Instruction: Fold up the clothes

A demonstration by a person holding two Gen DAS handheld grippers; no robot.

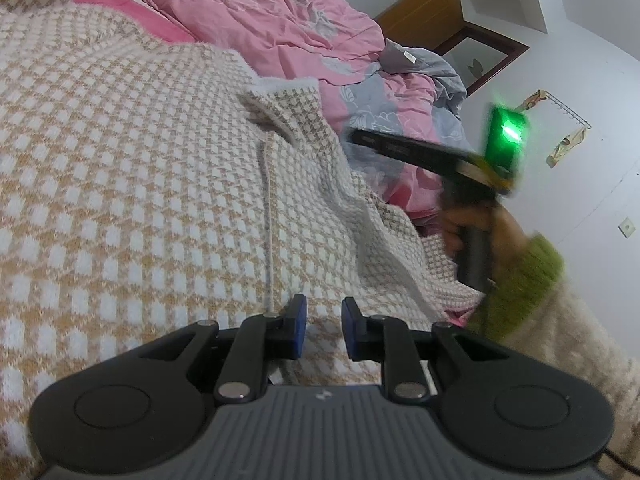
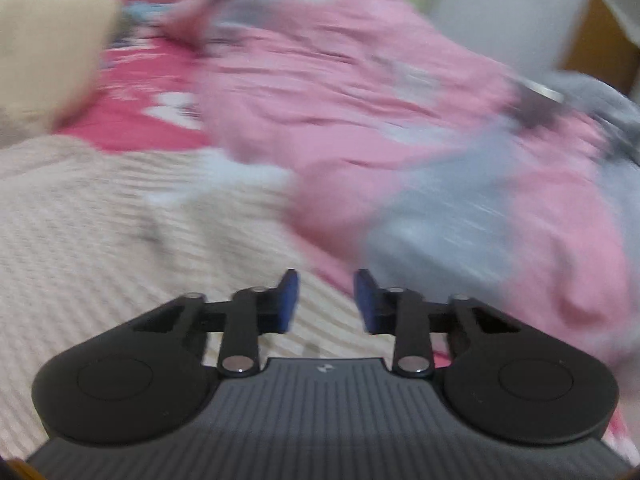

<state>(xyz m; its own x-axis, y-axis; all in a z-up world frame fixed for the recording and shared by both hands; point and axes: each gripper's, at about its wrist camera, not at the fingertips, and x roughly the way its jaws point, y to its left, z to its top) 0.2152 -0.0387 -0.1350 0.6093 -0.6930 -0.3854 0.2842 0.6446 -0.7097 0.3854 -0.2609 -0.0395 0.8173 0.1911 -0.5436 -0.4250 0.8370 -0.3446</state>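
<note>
A tan-and-white checked knit garment (image 1: 140, 180) lies spread across the bed, with a folded-over flap (image 1: 304, 128) at its right side. My left gripper (image 1: 325, 320) hovers low over its near part; the blue pads stand a narrow gap apart and only the cloth below shows between them. My right gripper (image 1: 356, 138) is blurred in the air over the garment's right edge, held by a hand in a green cuff (image 1: 516, 292). In its own blurred view the right gripper (image 2: 326, 300) shows a gap between the pads with nothing in it, above the edge of the garment (image 2: 100, 240).
A crumpled pink quilt (image 1: 260, 12) with a grey-blue part (image 1: 420, 80) lies behind and to the right of the garment. A wooden headboard (image 1: 424, 8), a framed picture (image 1: 480, 56) and a white wall stand beyond.
</note>
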